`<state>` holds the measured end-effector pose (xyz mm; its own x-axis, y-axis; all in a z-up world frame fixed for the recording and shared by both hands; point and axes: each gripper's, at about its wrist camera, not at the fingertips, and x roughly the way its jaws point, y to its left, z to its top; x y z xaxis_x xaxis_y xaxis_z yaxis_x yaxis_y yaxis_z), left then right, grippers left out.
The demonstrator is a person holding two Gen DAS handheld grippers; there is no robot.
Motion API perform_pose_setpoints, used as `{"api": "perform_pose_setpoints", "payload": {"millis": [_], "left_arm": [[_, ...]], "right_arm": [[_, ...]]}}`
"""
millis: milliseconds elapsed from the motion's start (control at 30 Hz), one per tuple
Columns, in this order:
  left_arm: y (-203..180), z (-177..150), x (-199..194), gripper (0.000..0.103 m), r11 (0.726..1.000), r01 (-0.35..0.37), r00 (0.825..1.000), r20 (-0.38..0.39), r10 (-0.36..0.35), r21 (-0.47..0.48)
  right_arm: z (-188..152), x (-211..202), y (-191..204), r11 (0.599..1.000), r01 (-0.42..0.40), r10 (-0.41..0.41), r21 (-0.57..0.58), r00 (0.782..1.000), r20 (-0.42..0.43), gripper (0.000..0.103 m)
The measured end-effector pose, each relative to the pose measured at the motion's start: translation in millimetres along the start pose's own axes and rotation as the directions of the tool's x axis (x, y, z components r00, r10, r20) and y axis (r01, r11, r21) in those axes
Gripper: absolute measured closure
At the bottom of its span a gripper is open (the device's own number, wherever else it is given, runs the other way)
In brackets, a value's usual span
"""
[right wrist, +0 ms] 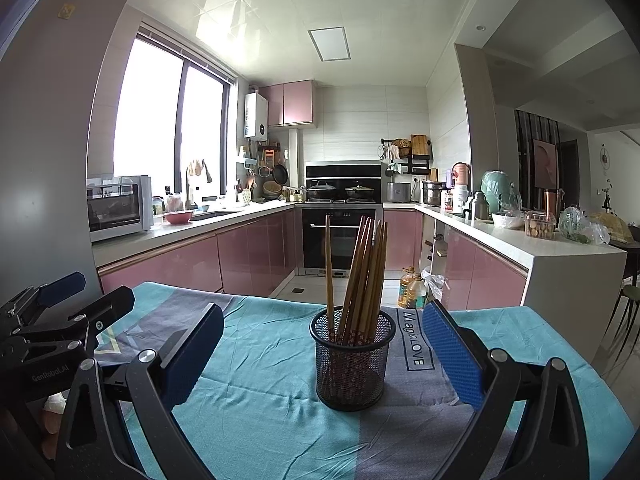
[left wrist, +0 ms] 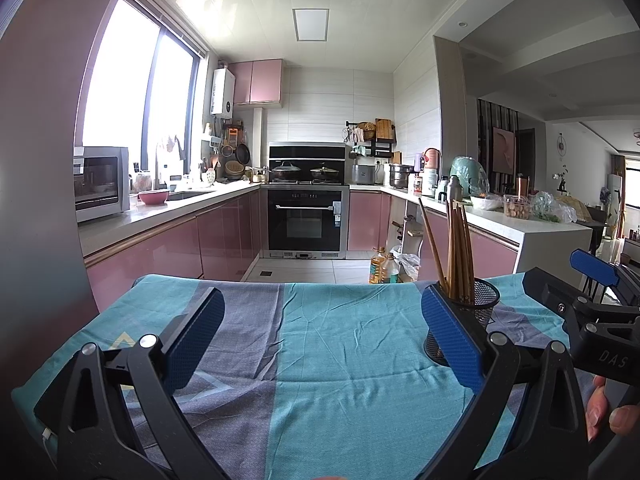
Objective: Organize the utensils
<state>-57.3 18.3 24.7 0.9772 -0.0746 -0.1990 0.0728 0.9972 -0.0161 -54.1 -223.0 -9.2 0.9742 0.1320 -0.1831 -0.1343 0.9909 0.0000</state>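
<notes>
Looking all but done: chopsticks (right wrist: 362, 276) standing bunched in the mesh holder (right wrist: 352, 364) on the tablecloth (right wrist: 256, 400), left gripper (left wrist: 320, 336) and right gripper (right wrist: 320, 356) both wide apart, empty, nothing loose visible.

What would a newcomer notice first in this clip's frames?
The black mesh cup full of wooden chopsticks stands upright mid-table on the teal and grey cloth, between the open right tongs. The left tongs, also open, hold nothing, with the cup just off their right side. Behind sits a pink-cabinet kitchen with a black oven.
</notes>
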Motion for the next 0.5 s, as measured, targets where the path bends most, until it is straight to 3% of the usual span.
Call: {"api": "perform_pose_setpoints", "payload": {"millis": [500], "left_arm": [[-0.9,0.5,0.5,0.006,1.000,-0.001,1.000,0.001,0.001,0.001]], "right_arm": [[-0.4,-1.0,-1.4,1.000,-0.001,0.001,0.004,1.000,-0.001,0.007]]}}
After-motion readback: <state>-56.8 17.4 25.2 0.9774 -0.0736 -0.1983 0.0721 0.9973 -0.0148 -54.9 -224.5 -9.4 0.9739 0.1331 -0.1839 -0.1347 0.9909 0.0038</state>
